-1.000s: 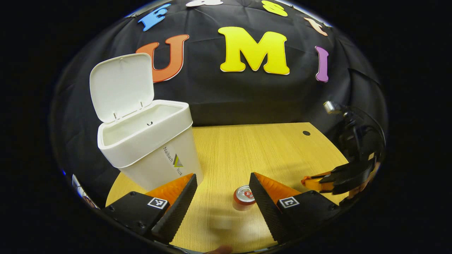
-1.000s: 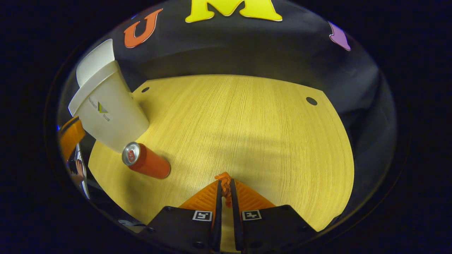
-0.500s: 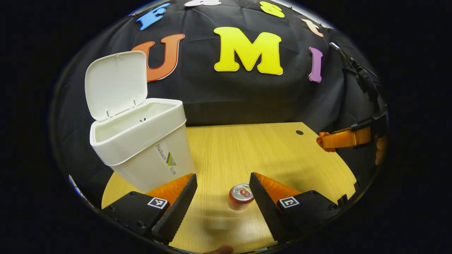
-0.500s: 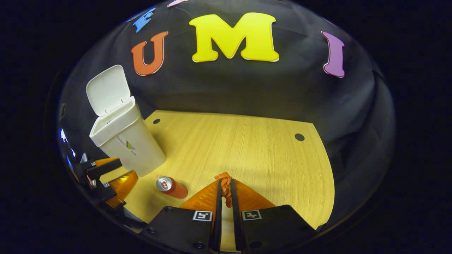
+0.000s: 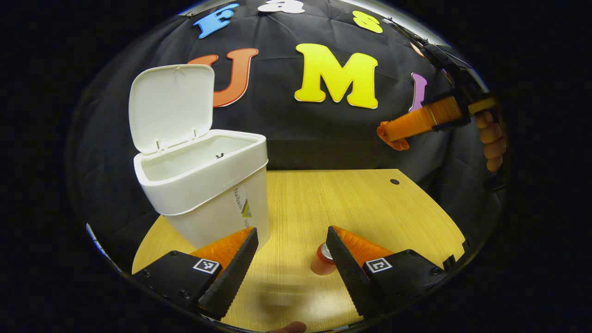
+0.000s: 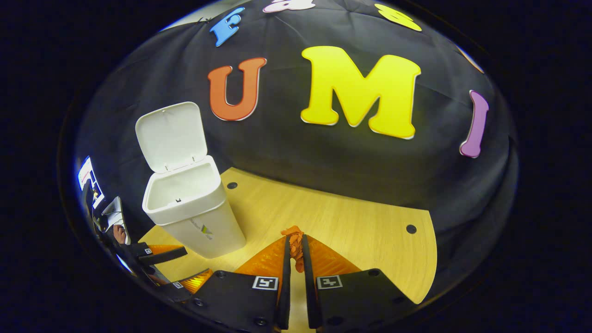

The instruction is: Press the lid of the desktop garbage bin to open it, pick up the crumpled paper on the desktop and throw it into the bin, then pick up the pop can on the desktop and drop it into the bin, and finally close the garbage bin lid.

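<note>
The right tool [image 6: 294, 245] has its fingers closed almost together, with a small crumpled scrap of paper [image 6: 294, 233] pinched at their tips. Seen from the left gripper view, this tool [image 5: 393, 134] hangs high above the table [image 5: 360, 203], off to the right and well apart from the bin [image 5: 203, 185], with a hand [image 5: 491, 138] behind it on the handle.

The relation that matters is paper to bin mouth. From the right tool, the bin [image 6: 187, 203] lies ahead and to the left, lower than the fingertips. Its lid [image 6: 170, 136] stands up at the back, so the opening faces upward and toward the tool. The paper is not yet over the opening, so I judge the coming move is a carry leftward until the tips are above the mouth, then a release.

Inside the bin I see only pale bare walls; the bottom is hidden, so I cannot tell what lies there.

The left tool [image 5: 289, 254] is wide open and holds nothing. The can [image 5: 322, 260] stands upright on the table just inside its right finger, long axis vertical, partly hidden by it. The bin stands just ahead-left of this tool, near its left finger. The left tool is much the nearer to the can.
</note>
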A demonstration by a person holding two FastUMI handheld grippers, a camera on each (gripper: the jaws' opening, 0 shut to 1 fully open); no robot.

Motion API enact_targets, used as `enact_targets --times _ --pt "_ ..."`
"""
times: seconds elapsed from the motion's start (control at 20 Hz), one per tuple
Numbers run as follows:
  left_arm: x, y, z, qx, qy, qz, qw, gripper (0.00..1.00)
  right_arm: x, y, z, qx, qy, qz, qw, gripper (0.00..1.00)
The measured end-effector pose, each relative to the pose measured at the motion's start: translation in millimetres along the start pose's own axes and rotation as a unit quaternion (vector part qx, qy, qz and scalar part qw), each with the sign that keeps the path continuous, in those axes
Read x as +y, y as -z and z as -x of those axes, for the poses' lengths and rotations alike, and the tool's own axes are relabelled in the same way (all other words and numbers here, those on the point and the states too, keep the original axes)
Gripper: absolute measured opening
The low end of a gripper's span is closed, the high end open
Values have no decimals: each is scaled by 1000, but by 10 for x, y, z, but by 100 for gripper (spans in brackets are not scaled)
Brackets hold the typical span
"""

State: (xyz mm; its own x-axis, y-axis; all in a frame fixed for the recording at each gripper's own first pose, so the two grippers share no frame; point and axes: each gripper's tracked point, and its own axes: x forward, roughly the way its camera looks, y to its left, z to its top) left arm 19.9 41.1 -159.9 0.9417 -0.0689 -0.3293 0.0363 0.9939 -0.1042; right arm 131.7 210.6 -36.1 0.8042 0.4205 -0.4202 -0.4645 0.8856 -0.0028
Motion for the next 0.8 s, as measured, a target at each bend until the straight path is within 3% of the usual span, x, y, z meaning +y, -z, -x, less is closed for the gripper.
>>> enact_targets --times 0.35,0.6,0.8 --pt "417 114 239 -13 -18 -16 1000 99 1066 -477 -293 -18 -67 30 997 15" --pt "507 236 334 -14 -10 -12 1000 98 1886 -551 -476 -16 -116 74 990 16" --pt "533 257 406 -19 -5 -46 999 98 2342 -594 -726 -20 -136 98 986 16"
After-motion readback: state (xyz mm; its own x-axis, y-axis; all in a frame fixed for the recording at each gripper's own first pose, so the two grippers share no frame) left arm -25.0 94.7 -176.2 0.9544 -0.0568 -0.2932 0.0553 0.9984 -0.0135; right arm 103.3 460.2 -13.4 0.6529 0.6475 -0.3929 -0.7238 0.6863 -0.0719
